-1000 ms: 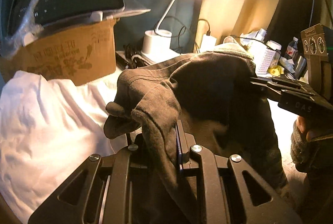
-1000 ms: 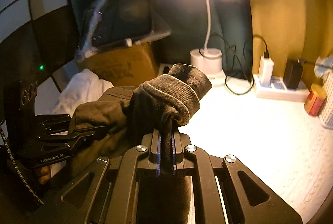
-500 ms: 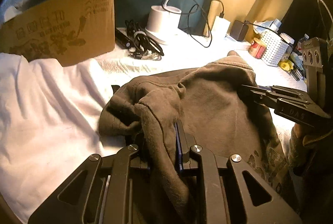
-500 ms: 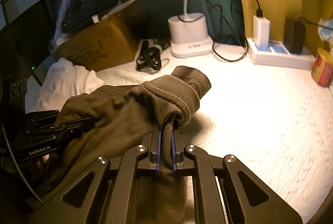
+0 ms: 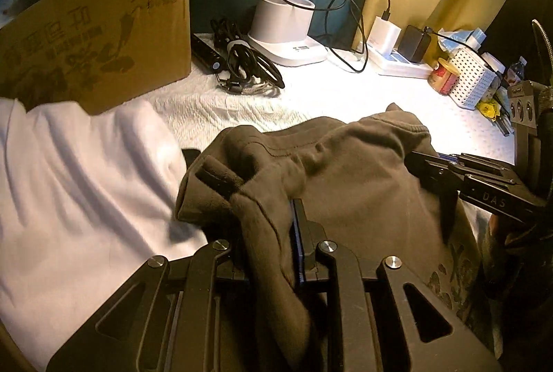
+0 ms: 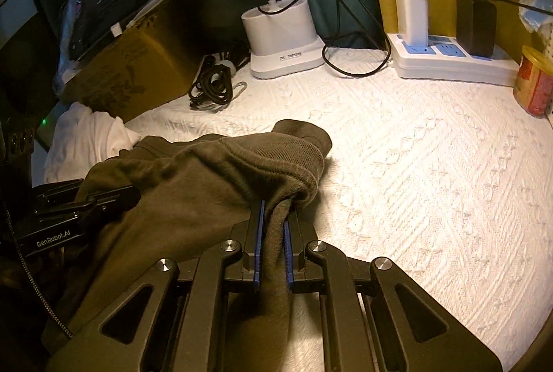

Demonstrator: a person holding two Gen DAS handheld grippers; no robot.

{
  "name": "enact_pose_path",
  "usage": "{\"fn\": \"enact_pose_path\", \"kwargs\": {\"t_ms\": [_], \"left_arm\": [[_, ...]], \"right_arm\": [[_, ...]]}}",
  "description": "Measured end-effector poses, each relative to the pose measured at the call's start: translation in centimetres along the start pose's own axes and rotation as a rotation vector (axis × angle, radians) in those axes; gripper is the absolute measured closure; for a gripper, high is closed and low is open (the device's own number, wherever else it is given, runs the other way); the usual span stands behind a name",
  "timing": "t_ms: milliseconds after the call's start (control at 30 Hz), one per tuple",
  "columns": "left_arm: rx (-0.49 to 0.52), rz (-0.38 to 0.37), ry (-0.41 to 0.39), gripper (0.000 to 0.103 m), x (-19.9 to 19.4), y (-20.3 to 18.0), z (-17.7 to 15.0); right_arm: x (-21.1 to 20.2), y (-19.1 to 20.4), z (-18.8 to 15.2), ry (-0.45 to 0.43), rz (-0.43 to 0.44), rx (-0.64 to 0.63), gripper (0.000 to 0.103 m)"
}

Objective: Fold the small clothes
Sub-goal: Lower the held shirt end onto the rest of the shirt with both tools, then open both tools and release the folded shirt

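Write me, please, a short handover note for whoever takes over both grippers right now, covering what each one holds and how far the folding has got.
Left gripper: shut on a bunched edge of the brown garment.
Right gripper: shut on the garment's ribbed cuff end.
The garment hangs between the two grippers, low over the white textured cloth that covers the table, with its far edge about down on it. A white garment lies to the left by the cardboard box.
Done: garment picked up at two points and brought over the work area.
Left: lay it flat, smooth it, make the folds, then probably the white one.
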State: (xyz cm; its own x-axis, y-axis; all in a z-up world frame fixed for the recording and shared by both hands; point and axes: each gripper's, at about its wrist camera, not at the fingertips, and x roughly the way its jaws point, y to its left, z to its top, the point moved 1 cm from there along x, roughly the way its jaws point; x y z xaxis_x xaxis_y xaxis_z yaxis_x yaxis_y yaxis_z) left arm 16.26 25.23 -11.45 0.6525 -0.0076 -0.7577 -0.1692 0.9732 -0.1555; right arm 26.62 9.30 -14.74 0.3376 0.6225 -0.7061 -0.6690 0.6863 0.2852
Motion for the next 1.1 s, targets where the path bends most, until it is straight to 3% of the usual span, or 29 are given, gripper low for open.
{"fn": "enact_pose_path", "kwargs": {"t_ms": [133, 333, 667, 767, 833, 1100], "left_arm": [[0.008, 0.004, 0.005, 0.086, 0.7, 0.2, 0.8], [0.026, 0.005, 0.006, 0.086, 1.3, 0.4, 1.9], [0.033, 0.024, 0.001, 0.085, 1.8, 0.7, 3.4], [0.028, 0.043, -0.001, 0.083, 1.5, 0.7, 3.5], [0.043, 0.065, -0.006, 0.083, 1.3, 0.3, 3.5], [0.023, 0.074, -0.057, 0.081, -0.9, 0.1, 3.3]], "right_arm": [[0.5, -0.2, 0.4, 0.01, -0.001, 0.003, 0.093], [1.2, -0.3, 1.1, 0.017, -0.005, -0.022, 0.085], [1.8, -1.2, 2.0, -0.001, -0.041, 0.008, 0.083], [1.6, -1.0, 1.9, -0.006, -0.064, 0.0, 0.069], [1.4, -1.3, 1.9, -0.017, -0.096, 0.007, 0.048], [0.5, -1.4, 1.3, -0.005, -0.156, 0.017, 0.047]]}}
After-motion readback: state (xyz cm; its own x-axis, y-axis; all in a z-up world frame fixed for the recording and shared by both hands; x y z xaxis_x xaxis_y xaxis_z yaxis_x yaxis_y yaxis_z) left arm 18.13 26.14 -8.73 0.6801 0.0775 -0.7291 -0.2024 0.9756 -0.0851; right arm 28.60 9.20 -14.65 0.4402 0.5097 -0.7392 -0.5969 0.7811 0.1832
